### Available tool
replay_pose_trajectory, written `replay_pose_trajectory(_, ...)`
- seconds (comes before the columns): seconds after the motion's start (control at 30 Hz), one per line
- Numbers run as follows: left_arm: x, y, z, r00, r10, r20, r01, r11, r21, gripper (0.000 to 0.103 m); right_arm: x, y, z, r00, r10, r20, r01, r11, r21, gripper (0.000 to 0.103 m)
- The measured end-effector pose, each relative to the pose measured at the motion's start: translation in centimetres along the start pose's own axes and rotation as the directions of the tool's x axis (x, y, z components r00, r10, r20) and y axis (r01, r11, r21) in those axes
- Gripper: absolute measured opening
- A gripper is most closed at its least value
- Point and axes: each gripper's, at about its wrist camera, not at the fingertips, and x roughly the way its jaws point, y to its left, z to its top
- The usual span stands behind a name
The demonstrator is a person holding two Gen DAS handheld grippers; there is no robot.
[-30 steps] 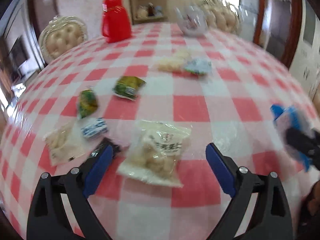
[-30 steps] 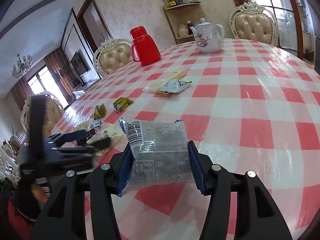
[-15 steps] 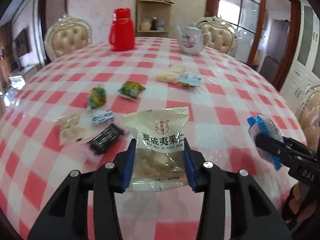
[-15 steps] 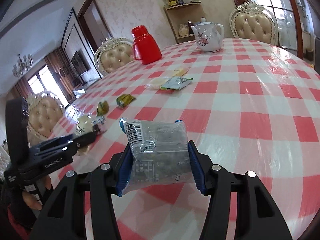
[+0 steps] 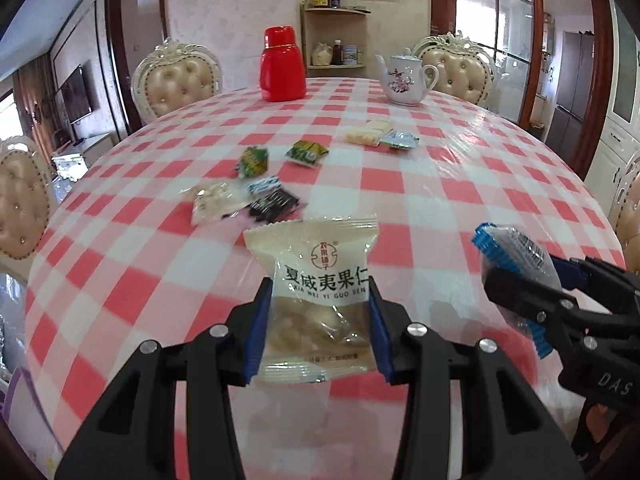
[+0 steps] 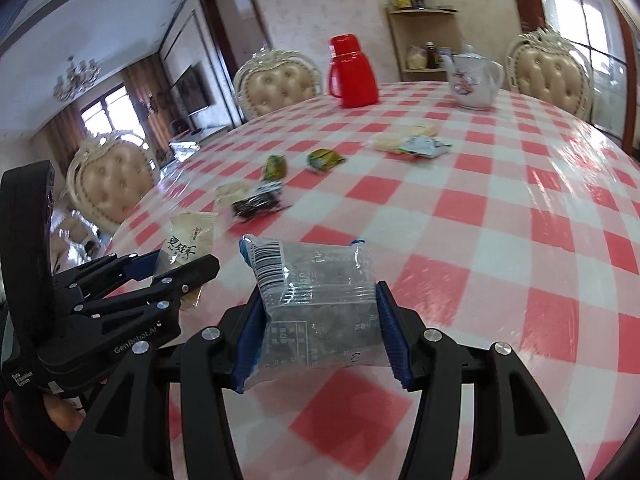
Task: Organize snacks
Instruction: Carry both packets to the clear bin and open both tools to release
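Note:
My left gripper [image 5: 318, 330] is shut on a cream nut packet [image 5: 316, 292] with Chinese print and holds it above the table's near edge. My right gripper [image 6: 320, 330] is shut on a clear, blue-edged snack packet [image 6: 316, 300] with dark contents. That packet also shows at the right of the left wrist view [image 5: 514, 258]. The nut packet shows at the left of the right wrist view [image 6: 188, 242]. Loose snacks lie on the red-checked table [image 5: 460, 192]: two green packets [image 5: 306, 152], a black one [image 5: 274, 202], a pale one [image 5: 214, 200].
A red thermos [image 5: 282, 64] and a white teapot [image 5: 404, 80] stand at the table's far side. A pale packet and a blue-white packet [image 5: 398, 140] lie in front of the teapot. Cream padded chairs [image 5: 176, 78] ring the table.
My left gripper closed on the cream nut packet and lifted it off the table, pulling back toward the near edge. My right gripper kept hold of its packet.

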Motion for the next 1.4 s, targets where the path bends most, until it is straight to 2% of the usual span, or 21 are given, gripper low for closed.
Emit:
replay_pose_trajectory(0.47,-7.1,5.0,-5.3,0.998,0.055,0.037,-0.055,0.998,-0.014,0.044,-1.8,9.3,-2.4,0.999,0.044,-0.03,-0.048,0.988,-0.148,0.053)
replay_pose_trajectory(0.7,-10.1,8.5,-7.8,0.994,0.109,0.032,-0.108,0.994,-0.025,0.044,-2.2,14.4,-3.2,0.995,0.085,-0.046,-0.094,0.965,-0.246,0.053)
replay_pose_trajectory(0.9,-11.7,12.1,-9.0,0.987,0.161,0.025,-0.159,0.986,-0.055,0.044,-1.0,18.3,-4.4,0.985,0.133,-0.106,-0.159,0.939,-0.306,0.053)
replay_pose_trajectory(1.03,-12.4,14.2,-9.3,0.985,0.174,0.007,-0.173,0.984,-0.039,0.044,-0.1,21.9,-5.5,0.975,0.16,-0.156,-0.208,0.904,-0.373,0.053)
replay_pose_trajectory(1.2,-13.7,17.6,-10.1,0.966,0.257,-0.012,-0.258,0.966,-0.023,0.045,1.1,26.1,-7.1,0.956,0.192,-0.22,-0.272,0.858,-0.436,0.053)
replay_pose_trajectory(1.3,-14.6,19.9,-10.9,0.948,0.315,-0.03,-0.316,0.949,-0.018,0.045,1.7,28.6,-7.9,0.942,0.215,-0.259,-0.317,0.826,-0.466,0.053)
replay_pose_trajectory(1.4,-15.4,22.6,-12.1,0.936,0.347,-0.058,-0.349,0.936,-0.046,0.045,2.1,31.3,-8.7,0.925,0.244,-0.293,-0.365,0.786,-0.498,0.053)
